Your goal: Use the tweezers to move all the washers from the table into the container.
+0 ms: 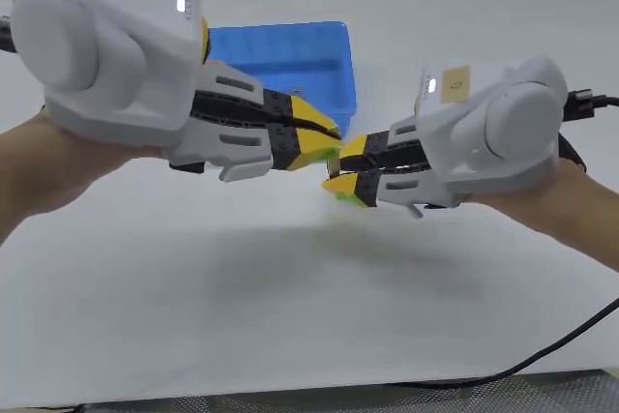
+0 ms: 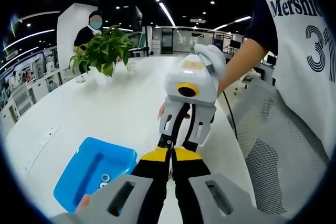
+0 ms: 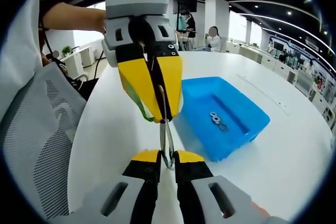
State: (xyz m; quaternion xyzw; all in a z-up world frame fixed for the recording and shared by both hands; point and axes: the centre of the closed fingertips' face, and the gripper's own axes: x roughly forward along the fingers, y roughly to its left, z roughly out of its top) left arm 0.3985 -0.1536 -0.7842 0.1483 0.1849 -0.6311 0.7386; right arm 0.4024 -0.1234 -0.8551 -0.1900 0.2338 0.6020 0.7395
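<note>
While the left gripper (image 1: 331, 138) and right gripper (image 1: 338, 173) met tip to tip, both sat clamped on the tweezers (image 3: 166, 129).
Their long axis ran jaw to jaw. The blue container (image 3: 228, 144), with washers (image 3: 218, 119) inside, lay centre-right in the right gripper view, seemingly nearer the left gripper.

The left gripper (image 1: 332, 142) and the right gripper (image 1: 338, 174) were held level above the table, pointing at each other with their yellow tips almost meeting, each in a bare hand whose forearm came in from its own side. In the right gripper view, the left gripper's jaws (image 3: 160, 115) were pressed together on the upper part of the tweezers (image 3: 165, 129), and the right gripper's own jaws (image 3: 168, 157) were pinched on the lower end. In the left gripper view, the right gripper (image 2: 169, 142) faced straight in, its arm (image 2: 241, 61) bent at the elbow.
</note>
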